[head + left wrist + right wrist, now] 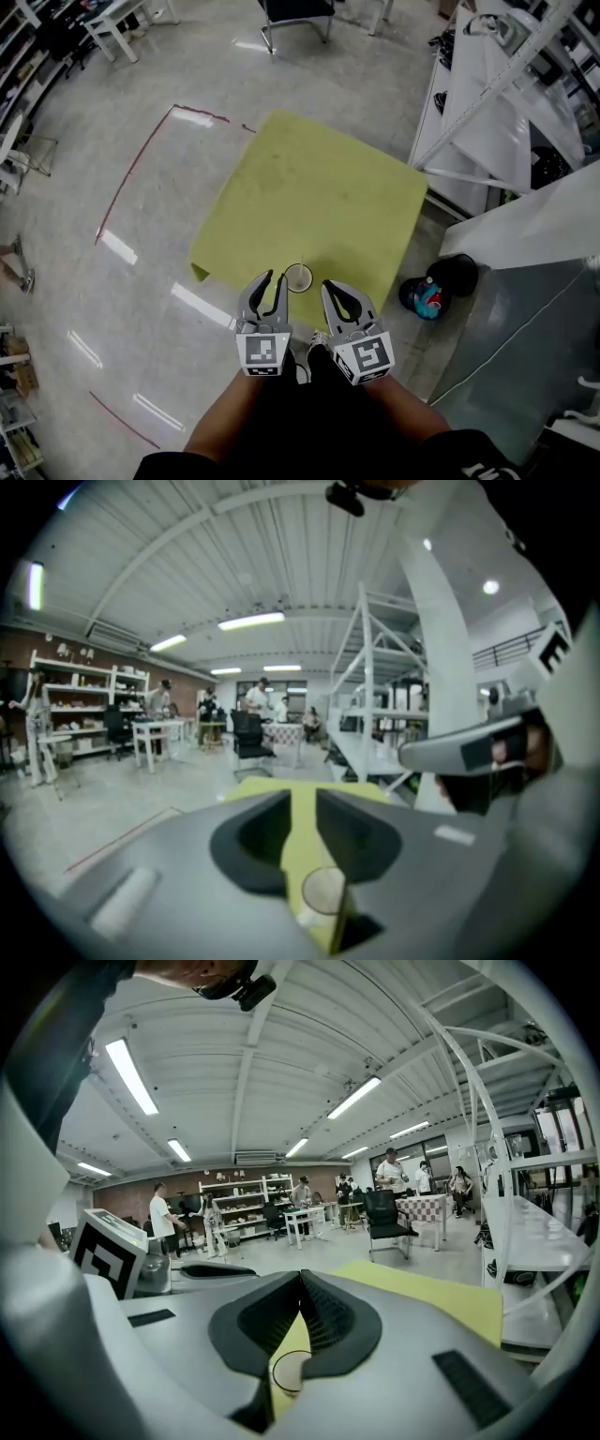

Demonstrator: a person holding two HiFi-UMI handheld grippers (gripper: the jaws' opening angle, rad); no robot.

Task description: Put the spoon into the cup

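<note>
Left tongs (275,277) hovered just left of the cup (298,278), jaws a narrow gap apart, nothing between them. Cup stood on the yellow counter (309,187) near its near edge, between both tongs. Right tongs (334,287): tips together, empty. Spoon not found in any view.

Judgement: locate the spoon first, grip its handle, lower it straight so the cup stays upright.

Only the head view placed the cup on the counter. Only the gripper views settled the jaw gaps.

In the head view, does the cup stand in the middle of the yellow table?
No, the cup stands close to the near edge of the table, far from its middle.
</note>
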